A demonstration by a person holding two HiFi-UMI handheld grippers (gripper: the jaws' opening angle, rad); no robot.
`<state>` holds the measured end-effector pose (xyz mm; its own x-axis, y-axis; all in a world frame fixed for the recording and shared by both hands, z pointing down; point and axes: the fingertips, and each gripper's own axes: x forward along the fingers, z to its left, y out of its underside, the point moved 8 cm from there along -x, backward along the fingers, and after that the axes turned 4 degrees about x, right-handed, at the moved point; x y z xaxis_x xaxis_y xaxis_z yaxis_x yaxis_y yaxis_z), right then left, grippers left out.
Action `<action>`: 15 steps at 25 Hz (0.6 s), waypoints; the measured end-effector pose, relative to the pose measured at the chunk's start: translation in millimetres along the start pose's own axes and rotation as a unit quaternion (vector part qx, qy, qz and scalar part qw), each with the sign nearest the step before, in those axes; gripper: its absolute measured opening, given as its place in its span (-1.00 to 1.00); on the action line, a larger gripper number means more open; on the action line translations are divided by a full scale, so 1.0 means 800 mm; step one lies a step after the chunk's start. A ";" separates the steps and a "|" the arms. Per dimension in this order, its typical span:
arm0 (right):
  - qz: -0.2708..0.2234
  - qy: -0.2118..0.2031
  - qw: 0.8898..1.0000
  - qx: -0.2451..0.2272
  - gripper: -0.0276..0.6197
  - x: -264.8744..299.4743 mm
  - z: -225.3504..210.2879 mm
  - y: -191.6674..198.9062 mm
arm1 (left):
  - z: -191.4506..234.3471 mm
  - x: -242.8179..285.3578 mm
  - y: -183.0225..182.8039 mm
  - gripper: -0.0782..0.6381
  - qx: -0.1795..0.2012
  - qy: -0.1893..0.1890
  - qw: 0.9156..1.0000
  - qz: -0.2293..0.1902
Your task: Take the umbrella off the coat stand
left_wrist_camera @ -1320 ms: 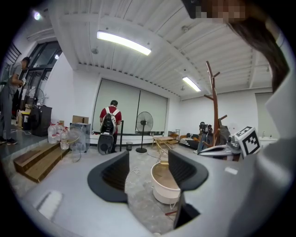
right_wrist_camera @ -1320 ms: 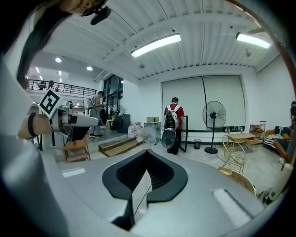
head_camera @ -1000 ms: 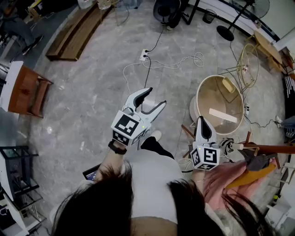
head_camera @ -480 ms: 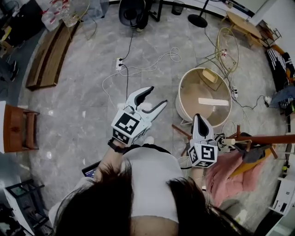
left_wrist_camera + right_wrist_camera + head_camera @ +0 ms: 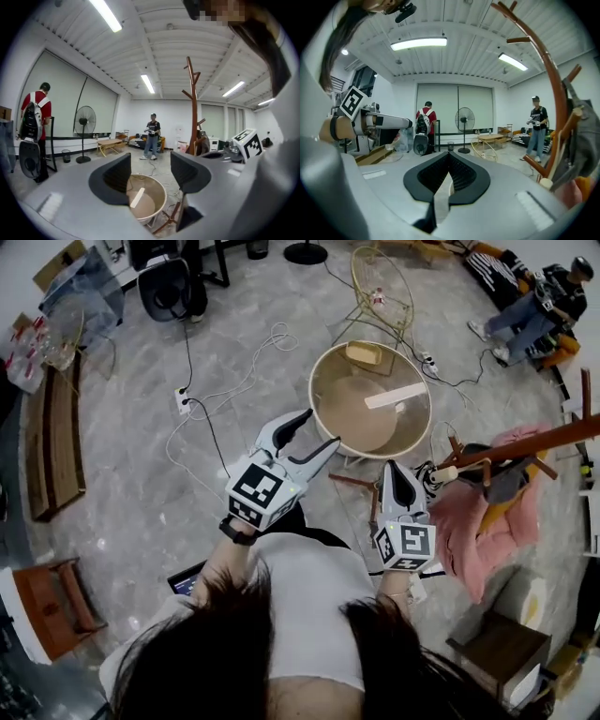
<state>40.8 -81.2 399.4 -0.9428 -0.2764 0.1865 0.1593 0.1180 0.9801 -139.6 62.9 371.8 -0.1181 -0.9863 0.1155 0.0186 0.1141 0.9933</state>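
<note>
The wooden coat stand (image 5: 525,443) rises at the right of the head view, its pole showing as a brown branched trunk (image 5: 549,84) in the right gripper view. A dark grey folded thing (image 5: 580,133) that looks like the umbrella hangs on it, with a wooden handle ending in a cream knob (image 5: 448,473). Pink cloth (image 5: 469,521) and orange cloth hang there too. My right gripper (image 5: 398,476) is shut and empty, just left of the stand's lower branches. My left gripper (image 5: 314,430) is open and empty, held over the floor further left. The stand (image 5: 192,112) is also in the left gripper view.
A round tan tub (image 5: 370,399) with a white strip inside stands ahead of both grippers. Cables and a power strip (image 5: 183,401) lie on the floor. A person (image 5: 152,136) stands ahead and another in red (image 5: 35,117) at the left, by a fan (image 5: 84,126). A wire chair (image 5: 382,287) is beyond the tub.
The head view has swung round: the tub and the coat stand now sit nearer the middle and closer to my grippers. Both grippers keep their pose, left open, right shut.
</note>
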 end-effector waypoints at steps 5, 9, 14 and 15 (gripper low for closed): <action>-0.004 0.115 0.993 0.027 -0.91 -0.028 -0.028 0.011 | -0.010 0.073 -0.001 0.02 0.015 0.116 0.993 0.004; -0.010 0.207 0.977 0.047 -0.91 -0.045 -0.044 0.013 | -0.016 0.132 -0.013 0.02 0.028 0.206 0.978 0.002; -0.017 0.308 0.949 0.063 -0.91 -0.068 -0.049 0.011 | -0.034 0.186 -0.019 0.02 0.039 0.306 0.951 0.003; -0.017 0.327 0.943 0.066 -0.91 -0.073 -0.046 0.012 | -0.039 0.193 -0.019 0.02 0.040 0.325 0.945 0.004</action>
<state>108.5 -99.4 400.3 -0.5573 -0.8060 0.1994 0.0546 0.2040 0.9775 -127.5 -95.0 374.4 0.5174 -0.8469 0.1223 -0.0620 0.1055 0.9925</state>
